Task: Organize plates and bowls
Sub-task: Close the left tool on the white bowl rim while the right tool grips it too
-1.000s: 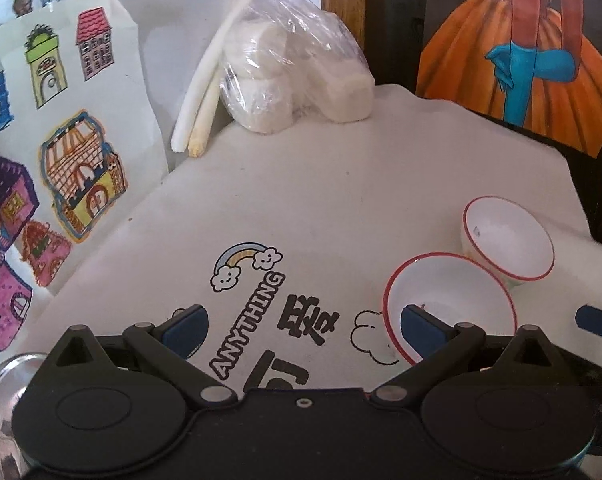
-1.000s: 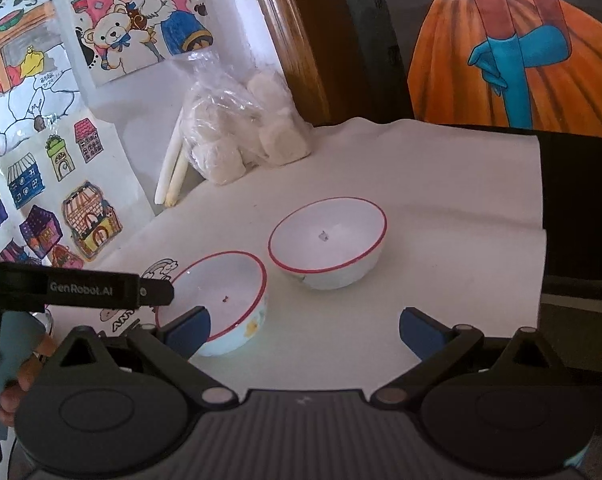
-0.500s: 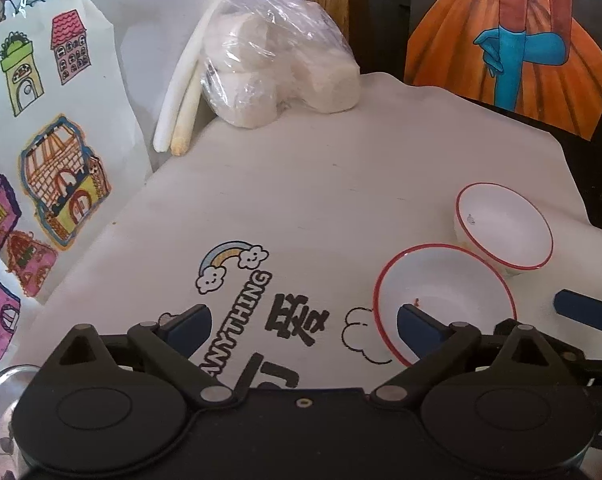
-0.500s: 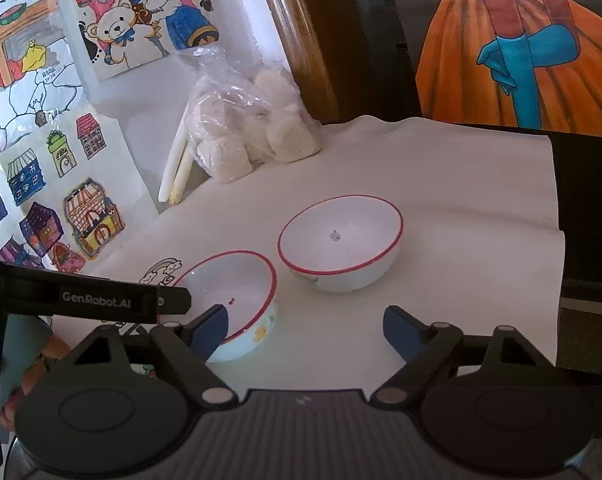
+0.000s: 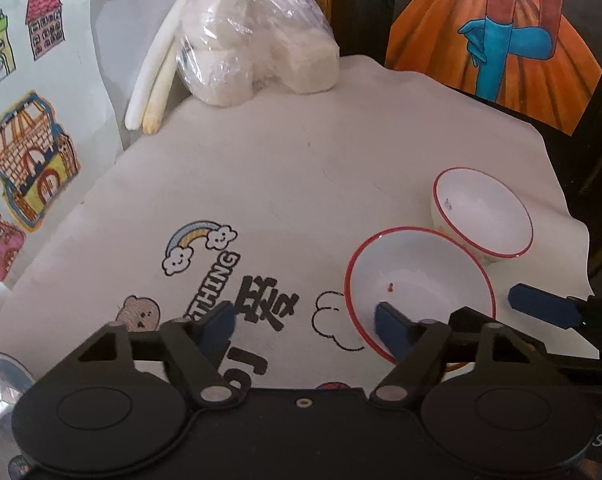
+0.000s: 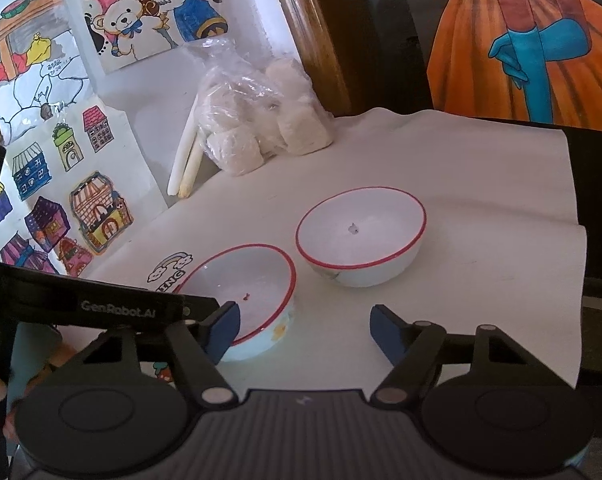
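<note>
Here, two red-rimmed bowls (image 6: 360,240) near-empty, left gripper (image 5: 307,326) and right gripper (image 6: 303,330) narrowing, unladen.

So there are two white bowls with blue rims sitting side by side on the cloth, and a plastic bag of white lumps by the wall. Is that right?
Almost. The rims are red, not blue; the blue bits are the pads of the hand-held grippers. The right wrist view shows the near bowl and the far bowl side by side on the cloth, with the plastic bag of white lumps by the wall.

Two red-rimmed bowls (image 6: 360,240) on white cloth (image 6: 481,200)
</note>
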The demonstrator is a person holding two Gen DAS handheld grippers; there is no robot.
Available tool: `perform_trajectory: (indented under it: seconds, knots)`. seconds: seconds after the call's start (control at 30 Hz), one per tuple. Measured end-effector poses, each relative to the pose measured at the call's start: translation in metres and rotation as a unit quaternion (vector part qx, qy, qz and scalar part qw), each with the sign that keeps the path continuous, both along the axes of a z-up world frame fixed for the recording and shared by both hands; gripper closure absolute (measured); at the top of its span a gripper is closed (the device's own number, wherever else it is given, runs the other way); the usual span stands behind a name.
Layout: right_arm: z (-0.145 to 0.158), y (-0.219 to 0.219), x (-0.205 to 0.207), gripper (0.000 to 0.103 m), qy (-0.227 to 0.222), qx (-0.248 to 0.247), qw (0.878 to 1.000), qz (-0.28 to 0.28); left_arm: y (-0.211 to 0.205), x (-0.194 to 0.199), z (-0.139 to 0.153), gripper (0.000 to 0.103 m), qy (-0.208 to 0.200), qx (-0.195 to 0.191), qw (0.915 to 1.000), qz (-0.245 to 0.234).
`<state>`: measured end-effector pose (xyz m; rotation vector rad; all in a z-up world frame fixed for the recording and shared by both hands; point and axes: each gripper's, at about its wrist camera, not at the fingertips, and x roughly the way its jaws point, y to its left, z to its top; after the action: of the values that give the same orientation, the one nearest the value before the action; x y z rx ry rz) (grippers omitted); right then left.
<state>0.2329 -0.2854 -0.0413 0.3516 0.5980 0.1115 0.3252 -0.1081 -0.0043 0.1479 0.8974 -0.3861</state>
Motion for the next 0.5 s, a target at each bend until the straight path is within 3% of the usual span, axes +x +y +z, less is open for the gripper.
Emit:
perform_trajectory:
  seconds: [0.13, 0.4, 0.5]
  knots:
    - [-0.0004, -0.0004, 0.0011, 0.037, 0.0, 0.005, 1.0, 0.004, 0.0009, -0.0013, 0.0002, 0.037, 0.004, -0.015, 0.9998, -0.01]
    - [-0.0003, 0.0027, 0.0023, 0.058, 0.0, 0.013, 1.0, 0.014, -0.0004, -0.0048, 0.0016, 0.072, 0.015, -0.049, 0.998, -0.036]
    - [-0.0017, 0.0055, 0.0026, 0.066, 0.004, 0.014, 1.0, 0.019, -0.0016, -0.0082, 0.0032, 0.08, 0.018, -0.061, 0.9971, -0.041]
